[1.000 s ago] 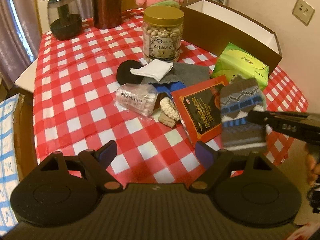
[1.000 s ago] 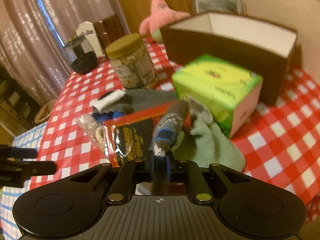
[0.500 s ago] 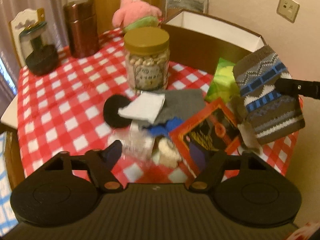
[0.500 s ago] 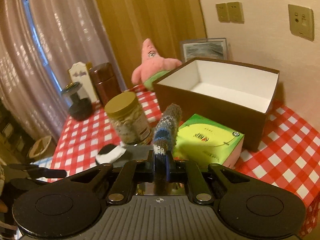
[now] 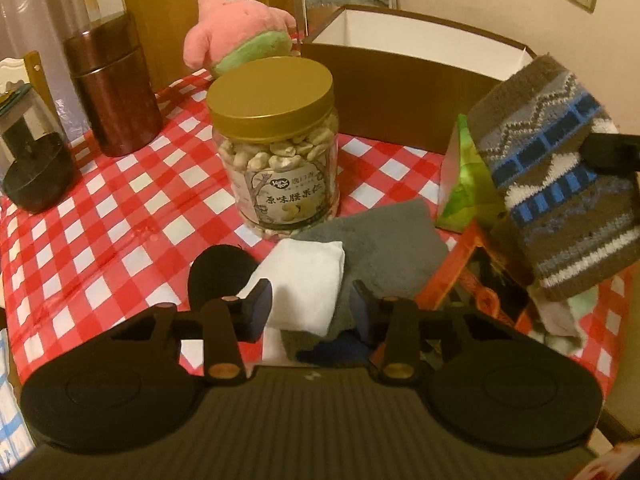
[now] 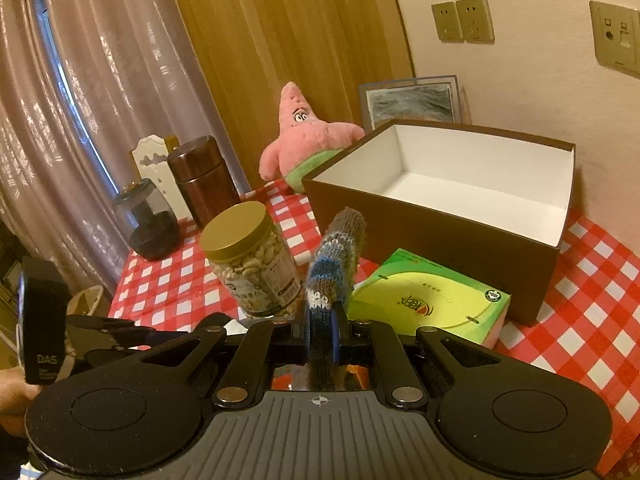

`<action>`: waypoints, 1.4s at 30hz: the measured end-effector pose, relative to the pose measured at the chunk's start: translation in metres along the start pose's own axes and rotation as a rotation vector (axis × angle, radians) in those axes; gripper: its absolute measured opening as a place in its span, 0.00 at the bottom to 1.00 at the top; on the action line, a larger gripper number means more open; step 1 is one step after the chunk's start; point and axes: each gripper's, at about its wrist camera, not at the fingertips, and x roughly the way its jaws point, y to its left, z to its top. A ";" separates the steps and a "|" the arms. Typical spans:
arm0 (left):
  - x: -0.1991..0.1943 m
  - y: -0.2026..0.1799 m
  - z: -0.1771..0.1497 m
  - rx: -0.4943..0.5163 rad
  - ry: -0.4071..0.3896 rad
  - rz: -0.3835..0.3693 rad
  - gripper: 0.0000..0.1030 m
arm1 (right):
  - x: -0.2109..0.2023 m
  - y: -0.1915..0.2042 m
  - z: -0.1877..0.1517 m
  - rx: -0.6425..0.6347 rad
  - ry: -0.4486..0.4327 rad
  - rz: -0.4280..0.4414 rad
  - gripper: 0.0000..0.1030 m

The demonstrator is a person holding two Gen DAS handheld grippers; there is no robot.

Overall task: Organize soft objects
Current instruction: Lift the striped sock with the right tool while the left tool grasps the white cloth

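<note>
My right gripper [image 6: 323, 330] is shut on a brown, grey and blue knitted sock [image 6: 335, 256] and holds it in the air in front of the open brown box [image 6: 436, 216]. The sock [image 5: 556, 184] hangs at the right of the left wrist view. My left gripper [image 5: 310, 308] is open and empty, low over a folded white cloth [image 5: 308, 284] lying on a grey cloth [image 5: 384, 244]. A black round piece [image 5: 218, 276] lies beside them. A pink starfish plush [image 6: 304, 136] sits behind the box.
A jar of nuts [image 5: 276, 144] stands mid-table on the red checked cloth [image 5: 100, 240]. A green tissue box [image 6: 432, 300] and a red packet [image 5: 476, 288] lie near the brown box. A dark canister [image 5: 112, 88] and a black grinder [image 5: 32, 168] stand far left.
My right gripper has lifted the sock up off the pile and toward the box. My left gripper has moved forward and down over the white cloth, its jaws narrower.
</note>
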 end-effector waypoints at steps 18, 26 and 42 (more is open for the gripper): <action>0.010 0.017 -0.004 -0.014 0.012 -0.063 0.05 | -0.019 0.002 -0.004 0.043 -0.022 -0.022 0.09; -0.032 0.008 -0.003 0.005 -0.060 -0.063 0.05 | -0.051 0.002 -0.004 0.072 -0.063 -0.020 0.09; -0.047 0.029 -0.038 -0.051 -0.007 -0.054 0.07 | -0.078 0.001 -0.025 0.118 -0.049 -0.045 0.09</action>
